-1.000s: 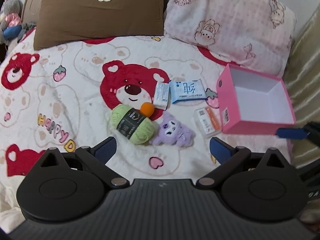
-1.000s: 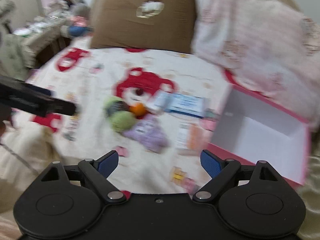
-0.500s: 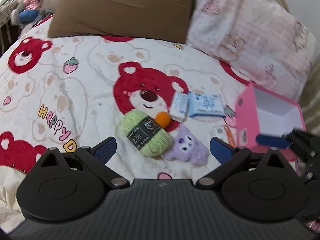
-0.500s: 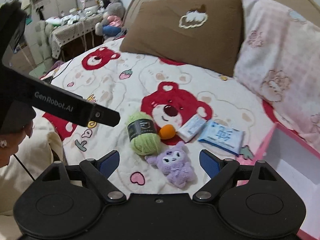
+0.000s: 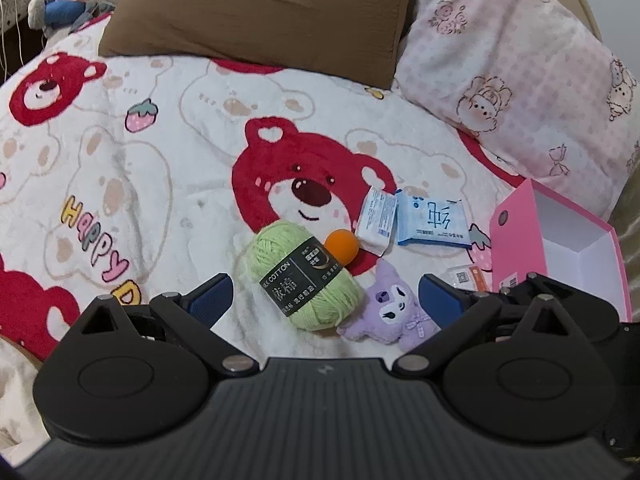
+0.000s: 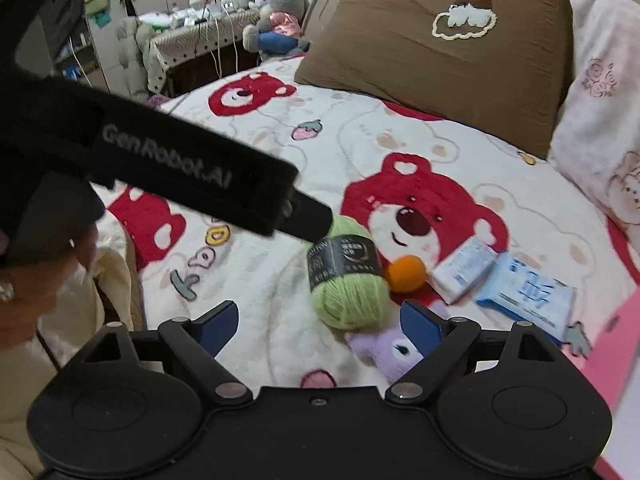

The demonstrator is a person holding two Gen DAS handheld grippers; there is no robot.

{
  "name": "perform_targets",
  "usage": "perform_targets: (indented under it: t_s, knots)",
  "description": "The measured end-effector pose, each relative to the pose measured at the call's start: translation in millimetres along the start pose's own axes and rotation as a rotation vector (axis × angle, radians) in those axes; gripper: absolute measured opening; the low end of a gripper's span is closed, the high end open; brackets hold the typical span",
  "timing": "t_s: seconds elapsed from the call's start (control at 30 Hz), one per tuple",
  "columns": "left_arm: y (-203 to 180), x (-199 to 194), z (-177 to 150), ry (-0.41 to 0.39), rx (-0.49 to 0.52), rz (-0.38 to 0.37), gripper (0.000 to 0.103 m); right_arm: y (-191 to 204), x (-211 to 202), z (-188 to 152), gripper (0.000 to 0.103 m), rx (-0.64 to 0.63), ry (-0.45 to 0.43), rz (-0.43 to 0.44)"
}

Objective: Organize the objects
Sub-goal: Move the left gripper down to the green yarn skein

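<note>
both tongs (image 5: 322,300) (image 6: 318,322) gape empty above green yarn (image 5: 306,278) and purple plush (image 5: 394,312)

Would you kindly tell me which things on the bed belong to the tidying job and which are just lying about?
For the job:
- green yarn ball
- orange ball
- purple plush toy
- white packet
- blue tissue pack
- small orange-and-white packet
- pink box, open and empty

Just lying about:
- brown pillow
- pink pillow
- bear blanket
- stuffed toys beyond the bed
</note>
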State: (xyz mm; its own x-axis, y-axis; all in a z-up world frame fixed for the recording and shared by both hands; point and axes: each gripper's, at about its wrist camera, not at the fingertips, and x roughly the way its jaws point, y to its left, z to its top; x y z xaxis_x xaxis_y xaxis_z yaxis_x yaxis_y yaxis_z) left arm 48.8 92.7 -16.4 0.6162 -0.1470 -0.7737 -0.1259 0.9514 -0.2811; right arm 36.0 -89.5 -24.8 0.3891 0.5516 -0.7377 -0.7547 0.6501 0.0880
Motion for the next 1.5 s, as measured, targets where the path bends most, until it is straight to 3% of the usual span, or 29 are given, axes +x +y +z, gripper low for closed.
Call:
perform_targets:
  t_s: [0.2,0.57,0.9,1.03,1.13,1.27,1.43,1.5]
  knots:
    - [12.6,23.4,-2.8,0.048,-0.033,0.016,0.099,1.0,26.7,1.2,0.087,-0.056,0.048,0.044]
    - [27.8,58.2,-5.5,0.078,-0.107,-0.031,0.095,-7.2,62.9,-7.1,0.087,-0.065,0.019,0.011]
    - [47.0,92.4,-12.0,0.131,-0.238,-0.074,0.089,-8.7,72.8,-12.7,0.085,-0.102,0.047,-0.009]
    - [51.4,97.3,-15.5,0.109,-0.264,-0.07,0.085,-13.7,83.2,-12.6,0.085,-0.094,0.056,-0.011]
    - [54.7,101.8,-21.3,0.102,-0.316,-0.113,0.084,-9.6,89.1,-9.2,0.085,-0.108,0.071,0.019]
    - [61.9,108.7,-26.3,0.108,-0.379,-0.125,0.068,-3.1,96.4,-8.9,0.085,-0.18,0.074,-0.041]
    - [57.9,112.4,-29.8,0.079,-0.357,-0.118,0.062,-21.1,114.6,-10.3,0.085,-0.083,0.117,-0.07]
    - [50.6,113.9,-30.7,0.074,-0.319,-0.101,0.061,-23.0,118.7,-10.0,0.078,-0.032,0.131,-0.045]
